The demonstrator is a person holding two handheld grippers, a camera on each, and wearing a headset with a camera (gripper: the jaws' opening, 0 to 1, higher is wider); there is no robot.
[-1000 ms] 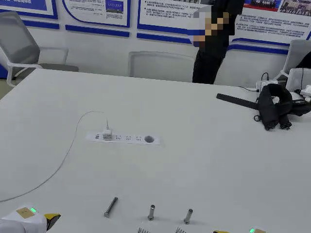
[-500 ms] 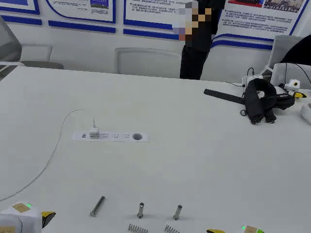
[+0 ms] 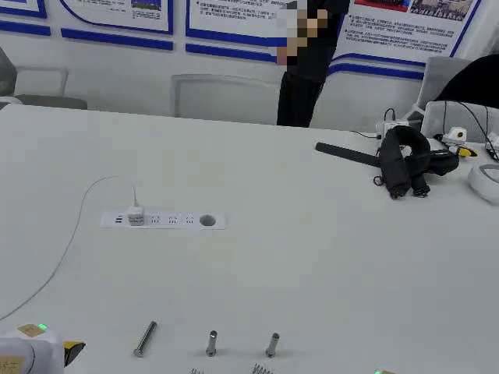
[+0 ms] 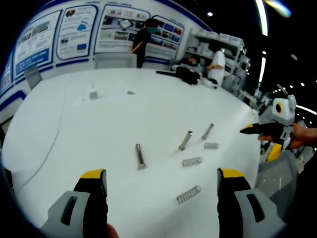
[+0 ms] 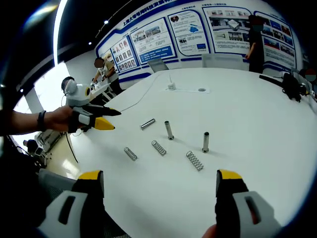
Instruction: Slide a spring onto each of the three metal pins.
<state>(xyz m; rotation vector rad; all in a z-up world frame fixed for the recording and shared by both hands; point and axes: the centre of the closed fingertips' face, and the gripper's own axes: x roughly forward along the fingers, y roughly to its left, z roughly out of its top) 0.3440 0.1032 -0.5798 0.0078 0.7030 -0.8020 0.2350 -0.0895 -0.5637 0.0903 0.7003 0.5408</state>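
Three metal pins rest on the white table [image 3: 312,257]: one lying flat [image 3: 144,339], two upright [image 3: 211,343] [image 3: 272,344]. In the right gripper view the flat pin [image 5: 147,123] and the upright pins [image 5: 169,130] [image 5: 205,142] have three loose springs [image 5: 130,153] [image 5: 158,147] [image 5: 194,160] lying in front of them. The left gripper view has these pins [image 4: 140,156] [image 4: 185,140] [image 4: 207,131] and springs [image 4: 188,194] [image 4: 192,161] [image 4: 211,146] too. My left gripper [image 4: 162,178] [image 3: 69,351] is open and empty, off the table's near left. My right gripper [image 5: 158,181] is open and empty, back from the springs.
A white power strip [image 3: 162,220] with a plugged charger and a thin cable [image 3: 66,249] lies mid-table. A black strap bundle [image 3: 401,167] sits at the far right. A person [image 3: 300,70] stands behind the table beside empty chairs [image 3: 222,97].
The head view has swung a little right and up, so everything sits lower and further left in the picture. Pins and springs lie where they were. Both grippers stay low at the near edge.
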